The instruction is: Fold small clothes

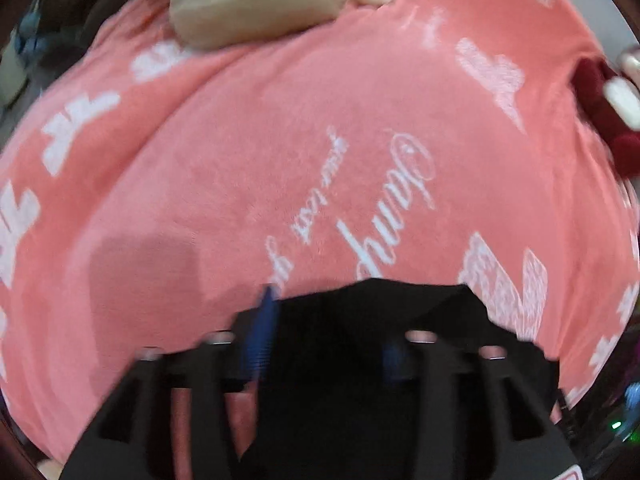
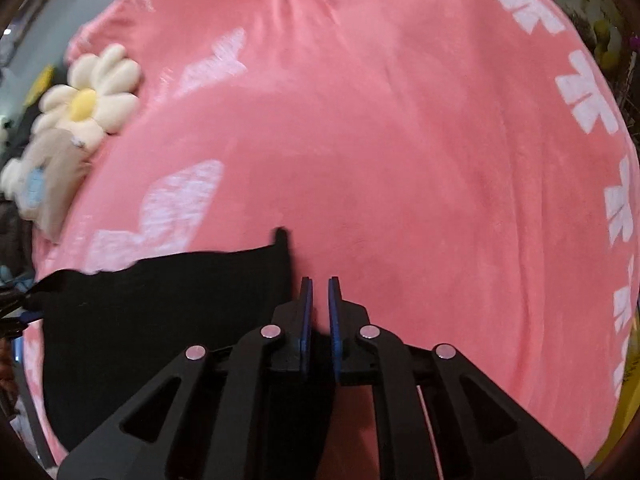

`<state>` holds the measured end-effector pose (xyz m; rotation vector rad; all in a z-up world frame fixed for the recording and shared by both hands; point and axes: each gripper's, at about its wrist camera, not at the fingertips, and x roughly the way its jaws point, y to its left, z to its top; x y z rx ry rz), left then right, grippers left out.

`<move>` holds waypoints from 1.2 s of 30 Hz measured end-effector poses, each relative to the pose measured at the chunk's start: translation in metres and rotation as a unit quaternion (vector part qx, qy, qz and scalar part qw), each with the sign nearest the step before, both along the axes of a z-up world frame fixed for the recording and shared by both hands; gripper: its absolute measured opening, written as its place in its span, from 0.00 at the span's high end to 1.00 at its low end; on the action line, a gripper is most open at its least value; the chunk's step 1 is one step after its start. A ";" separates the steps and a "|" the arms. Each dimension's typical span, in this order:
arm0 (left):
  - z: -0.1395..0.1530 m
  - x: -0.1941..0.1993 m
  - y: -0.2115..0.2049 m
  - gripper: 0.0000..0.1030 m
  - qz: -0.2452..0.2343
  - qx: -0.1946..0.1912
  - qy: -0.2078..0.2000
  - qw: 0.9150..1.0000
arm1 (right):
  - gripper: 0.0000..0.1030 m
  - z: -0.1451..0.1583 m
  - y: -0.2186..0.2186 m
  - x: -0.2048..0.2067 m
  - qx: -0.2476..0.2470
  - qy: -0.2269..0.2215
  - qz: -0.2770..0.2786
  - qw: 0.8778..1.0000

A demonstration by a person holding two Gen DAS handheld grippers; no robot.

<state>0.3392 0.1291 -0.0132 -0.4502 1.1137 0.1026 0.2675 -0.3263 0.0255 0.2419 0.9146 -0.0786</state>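
Tongs (image 2: 320,292) angled down beside black garment (image 2: 160,320)

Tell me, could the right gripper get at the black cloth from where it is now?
Probably yes. The right gripper sits just beside the black cloth on the pink blanket, with nothing between them, though its jaws are nearly closed.

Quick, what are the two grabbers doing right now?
Left gripper: open over the black garment, pads not pressing it.
Right gripper: nearly shut, holding nothing.

one black garment (image 2: 160,320), one pink blanket (image 2: 400,140), two plush toys (image 2: 92,96)
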 end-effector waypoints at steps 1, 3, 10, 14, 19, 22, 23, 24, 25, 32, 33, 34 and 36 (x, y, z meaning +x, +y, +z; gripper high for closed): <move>0.004 -0.009 -0.002 0.34 -0.009 0.014 -0.013 1.000 | 0.63 0.003 0.004 -0.015 0.001 -0.004 0.006 1.000; 0.014 -0.042 -0.007 0.26 -0.046 0.054 -0.031 0.997 | 0.46 0.003 0.007 -0.042 0.019 -0.006 0.016 1.000; -0.010 -0.087 0.025 0.16 -0.012 0.011 -0.004 1.000 | 0.46 -0.018 0.011 -0.125 0.042 0.039 0.028 0.998; -0.004 -0.039 0.027 0.16 0.005 0.018 0.005 1.000 | 0.46 -0.015 0.014 -0.137 0.064 0.041 0.018 0.997; 0.013 0.014 0.021 0.16 0.015 0.040 -0.013 0.999 | 0.46 0.006 0.039 -0.128 0.073 0.014 0.047 0.996; 0.007 0.023 0.033 0.16 0.030 0.017 0.018 0.999 | 0.46 0.009 0.052 -0.121 0.064 0.009 0.063 0.996; 0.004 0.022 0.038 0.16 0.030 0.002 0.028 0.999 | 0.46 0.007 0.053 -0.118 0.067 0.014 0.062 0.996; -0.002 0.022 0.044 0.16 0.026 -0.022 0.044 0.998 | 0.46 0.004 0.051 -0.116 0.065 0.017 0.058 0.996; -0.009 0.025 0.049 0.16 0.019 -0.044 0.066 0.997 | 0.46 0.001 0.049 -0.113 0.066 0.019 0.053 0.996; 0.030 0.069 0.033 0.16 -0.029 0.070 0.025 0.997 | 0.46 -0.006 0.045 -0.112 0.067 0.026 0.045 0.996; 0.034 0.077 0.031 0.16 -0.015 0.114 0.024 0.993 | 0.46 -0.005 0.046 -0.111 0.066 0.024 0.047 0.996; 0.040 0.081 0.033 0.16 0.007 0.139 0.014 0.990 | 0.46 -0.004 0.046 -0.110 0.065 0.021 0.049 0.996; 0.047 0.083 0.039 0.16 0.025 0.115 -0.013 0.993 | 0.46 -0.001 0.048 -0.106 0.064 0.014 0.054 0.996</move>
